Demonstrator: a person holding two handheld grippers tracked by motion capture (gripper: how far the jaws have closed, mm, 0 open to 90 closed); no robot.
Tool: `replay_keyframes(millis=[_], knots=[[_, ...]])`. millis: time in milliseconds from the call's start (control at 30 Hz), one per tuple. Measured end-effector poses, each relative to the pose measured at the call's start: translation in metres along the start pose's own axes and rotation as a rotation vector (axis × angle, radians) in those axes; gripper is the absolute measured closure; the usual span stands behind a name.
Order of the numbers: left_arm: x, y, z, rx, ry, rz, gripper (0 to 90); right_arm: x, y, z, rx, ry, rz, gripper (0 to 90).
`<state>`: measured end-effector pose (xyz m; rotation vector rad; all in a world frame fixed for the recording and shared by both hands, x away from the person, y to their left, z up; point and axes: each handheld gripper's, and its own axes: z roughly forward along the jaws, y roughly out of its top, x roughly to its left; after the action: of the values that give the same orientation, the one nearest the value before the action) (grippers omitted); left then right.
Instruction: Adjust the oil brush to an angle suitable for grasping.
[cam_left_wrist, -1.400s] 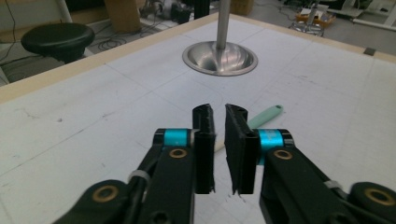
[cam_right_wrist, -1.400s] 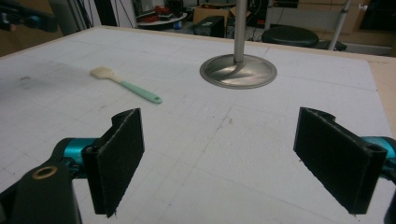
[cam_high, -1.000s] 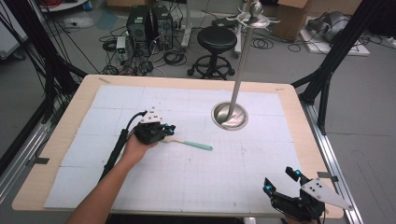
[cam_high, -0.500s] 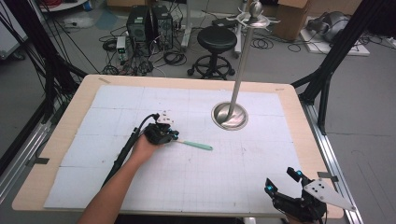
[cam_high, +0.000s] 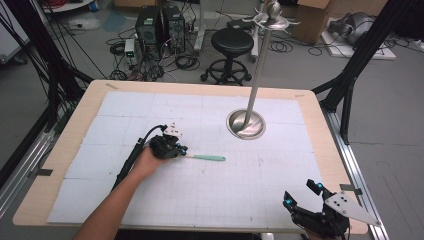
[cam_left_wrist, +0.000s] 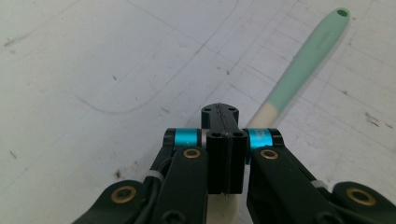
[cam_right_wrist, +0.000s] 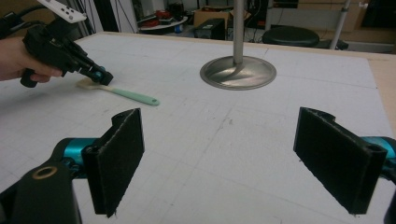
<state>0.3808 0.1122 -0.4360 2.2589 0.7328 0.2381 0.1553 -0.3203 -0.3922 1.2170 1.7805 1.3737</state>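
Lab floor with a black stool (cam_high: 235, 40) and cable clutter behind; in front, wooden table (cam_high: 320, 115) under a white gridded mat (cam_high: 150, 105).

Left of centre on the mat: left gripper (cam_high: 182, 150), held in a hand reaching in from the near edge, nose down at the cream head of a silicone spatula (cam_high: 210, 158). In the left gripper view, jaws pressed flat together with no gap and nothing visible between the pads; tips over the junction of head and mint-green handle (cam_left_wrist: 303, 60), whether touching it or just above impossible to tell. Spatula flat on the mat, handle pointing right, hanging hole at the far end.

Right of centre: steel hanging stand with round dished base (cam_high: 246, 124), well apart from the spatula.

Far right, at the near corner: right gripper (cam_high: 302, 195), fingers (cam_right_wrist: 119, 154) spread wide and empty, hovering over bare mat.

Step in hand, as judged: approach to the spatula, pick-up not yet made.

Next move, as judged: reopening the left jaws, straddling the narrow neck or handle, closing firmly, then lifting level; risk of the flat, thin tool skidding on the mat if pinched off-centre.
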Motion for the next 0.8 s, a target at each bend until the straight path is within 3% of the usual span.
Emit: replay_keyframes(millis=[133,267,400,533,600,633,667,700,800], knots=[[-0.005,-0.002,-0.006,0.03,-0.011,0.029,89.7,0.002,0.001,0.001,0.005,0.005,0.0,14.8],[-0.009,-0.012,-0.013,-0.002,-0.021,0.033,89.7,0.002,0.001,0.002,0.003,0.006,0.001,14.8],[-0.015,-0.015,-0.022,-0.001,-0.033,0.057,89.7,0.003,0.002,0.003,0.001,0.009,0.001,14.7],[-0.022,-0.023,-0.027,0.025,-0.079,0.089,89.7,0.004,0.002,0.003,0.001,0.01,0.003,14.8],[-0.025,-0.026,-0.032,-0.009,-0.057,0.093,89.7,0.004,0.002,0.003,0.002,0.008,0.003,14.8],[-0.026,-0.024,-0.039,-0.06,-0.046,0.094,89.7,0.005,0.002,0.004,0.003,0.009,0.005,14.8],[-0.026,-0.024,-0.039,-0.06,-0.046,0.094,89.7,0.005,0.002,0.004,0.003,0.009,0.005,14.8],[-0.024,-0.02,-0.044,-0.106,-0.025,0.087,89.7,0.005,0.002,0.004,0.008,0.01,0.006,14.8],[-0.018,-0.019,-0.043,-0.103,-0.002,0.058,89.7,0.005,0.002,0.005,0.005,0.013,-0.001,14.8]])
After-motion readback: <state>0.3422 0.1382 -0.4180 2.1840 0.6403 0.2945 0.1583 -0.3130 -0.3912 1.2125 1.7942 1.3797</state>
